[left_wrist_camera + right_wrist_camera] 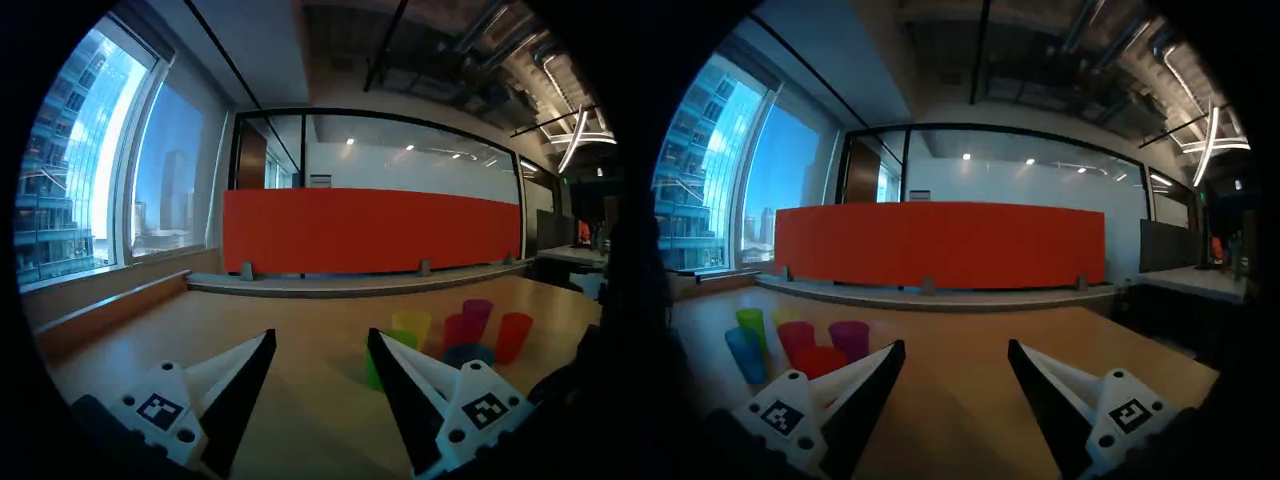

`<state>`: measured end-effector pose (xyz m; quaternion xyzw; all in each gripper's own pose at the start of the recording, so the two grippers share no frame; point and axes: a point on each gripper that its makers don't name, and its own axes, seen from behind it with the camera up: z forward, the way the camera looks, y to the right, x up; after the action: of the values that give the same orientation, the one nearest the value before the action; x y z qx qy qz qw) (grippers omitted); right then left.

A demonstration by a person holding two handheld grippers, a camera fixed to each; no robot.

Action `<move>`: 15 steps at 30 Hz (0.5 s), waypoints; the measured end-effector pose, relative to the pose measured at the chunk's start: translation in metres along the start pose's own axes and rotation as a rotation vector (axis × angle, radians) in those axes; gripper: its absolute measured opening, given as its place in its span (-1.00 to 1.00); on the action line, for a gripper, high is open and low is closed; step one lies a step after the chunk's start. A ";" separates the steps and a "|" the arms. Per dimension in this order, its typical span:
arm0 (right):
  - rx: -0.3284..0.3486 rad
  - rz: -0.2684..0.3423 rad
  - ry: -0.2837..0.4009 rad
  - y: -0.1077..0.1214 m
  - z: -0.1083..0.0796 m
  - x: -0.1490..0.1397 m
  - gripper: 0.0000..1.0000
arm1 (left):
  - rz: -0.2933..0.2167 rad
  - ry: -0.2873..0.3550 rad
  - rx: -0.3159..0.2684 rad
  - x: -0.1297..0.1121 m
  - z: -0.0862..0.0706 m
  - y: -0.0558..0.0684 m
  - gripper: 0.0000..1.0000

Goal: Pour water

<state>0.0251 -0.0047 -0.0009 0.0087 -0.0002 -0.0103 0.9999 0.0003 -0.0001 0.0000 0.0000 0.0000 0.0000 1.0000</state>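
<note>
Both released, left gripper (321,332), right gripper (956,344), wooden table (320,308), maybe six cups (462,330), orange partition (368,232)

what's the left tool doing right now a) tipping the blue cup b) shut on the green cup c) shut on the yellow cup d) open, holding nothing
d: the left tool stands open over the table, nothing between its fingers; the green cup sits beyond it.

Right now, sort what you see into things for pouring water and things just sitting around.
For the job: coloured cups; table under them; left tool and right tool, both open.
Just around: red divider; window; ceiling lights; side counter.
</note>
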 end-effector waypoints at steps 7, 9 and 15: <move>0.034 -0.005 -0.015 -0.004 -0.002 0.038 0.99 | 0.011 0.006 -0.003 0.042 -0.002 -0.007 0.69; 0.041 -0.003 -0.021 -0.004 -0.002 0.049 0.99 | 0.014 0.008 -0.002 0.055 -0.001 -0.010 0.69; 0.064 0.026 -0.047 -0.004 -0.001 0.079 0.99 | 0.008 0.010 -0.010 0.090 0.003 -0.014 0.69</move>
<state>0.1039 -0.0106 -0.0024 0.0402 -0.0241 0.0025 0.9989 0.0906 -0.0144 0.0028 -0.0049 0.0049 0.0038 1.0000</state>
